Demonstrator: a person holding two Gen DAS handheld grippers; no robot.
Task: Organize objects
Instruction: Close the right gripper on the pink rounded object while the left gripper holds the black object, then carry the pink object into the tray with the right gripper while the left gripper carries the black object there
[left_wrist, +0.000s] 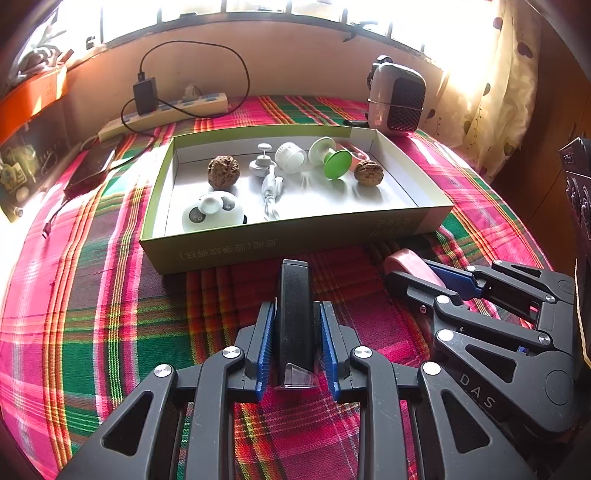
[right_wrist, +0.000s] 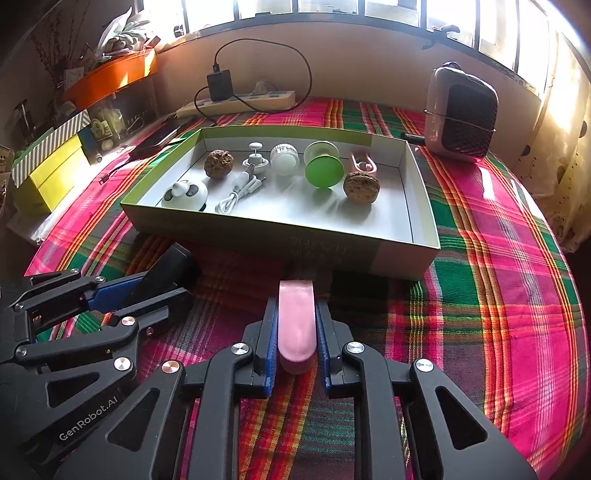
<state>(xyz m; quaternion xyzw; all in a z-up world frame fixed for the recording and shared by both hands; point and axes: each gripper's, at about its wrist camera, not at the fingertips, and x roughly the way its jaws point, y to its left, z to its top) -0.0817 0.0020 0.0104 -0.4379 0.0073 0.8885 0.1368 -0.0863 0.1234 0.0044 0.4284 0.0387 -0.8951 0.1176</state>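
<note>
Box (right_wrist: 417, 206) already holds several small items. Left gripper (left_wrist: 295, 332) clamps a black bar (left_wrist: 294, 314), right gripper (right_wrist: 295, 332) a pink piece (right_wrist: 296, 325), apparently plastic; both remain outside, unplaced

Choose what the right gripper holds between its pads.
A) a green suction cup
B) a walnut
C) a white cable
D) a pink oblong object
D: the right gripper is shut on the pink object, while the other three things lie in the box.
</note>
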